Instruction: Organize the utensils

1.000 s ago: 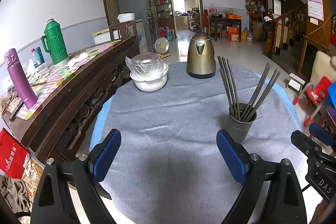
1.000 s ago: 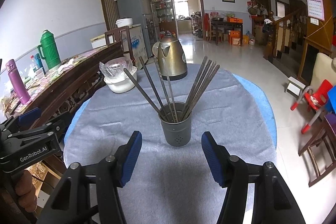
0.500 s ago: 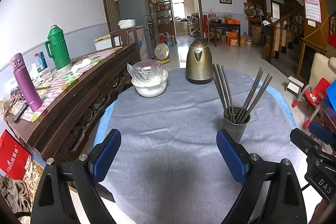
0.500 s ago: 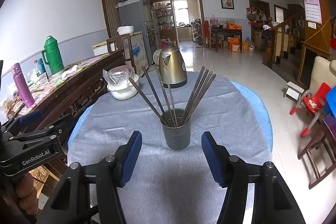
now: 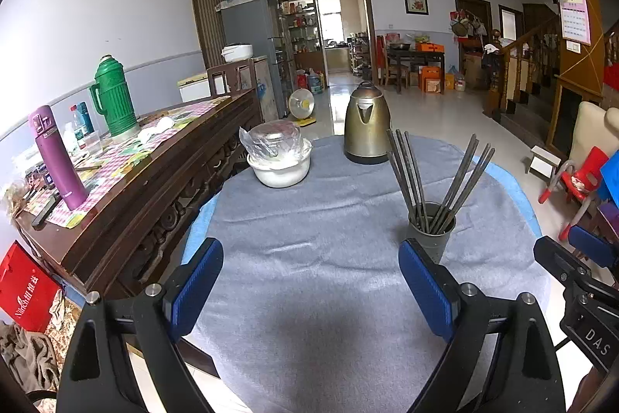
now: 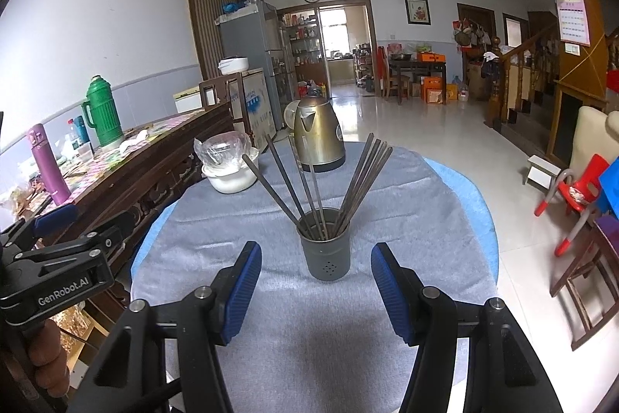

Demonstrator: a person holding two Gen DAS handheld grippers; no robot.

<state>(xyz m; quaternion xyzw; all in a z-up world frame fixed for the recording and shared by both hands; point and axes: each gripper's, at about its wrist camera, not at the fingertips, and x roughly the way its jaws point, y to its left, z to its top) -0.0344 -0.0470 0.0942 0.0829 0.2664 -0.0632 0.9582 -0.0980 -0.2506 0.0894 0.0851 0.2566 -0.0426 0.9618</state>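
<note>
Now both grippers farther back from holder than a second ago: right gripper [image 6: 315,291] apart, empty; left gripper [image 5: 309,293] apart, empty. Chopsticks [image 6: 321,188] upright in holder [image 6: 325,244], mid-desk [image 6: 406,204], near right gripper. Task seems finished.

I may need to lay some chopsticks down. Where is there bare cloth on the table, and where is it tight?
Bare cloth runs from the near edge up to the bowl and kettle, left of the cup. A narrower strip lies right of the cup. It is tight at the far edge around bowl and kettle, and over the cup where the chopsticks fan out.
</note>
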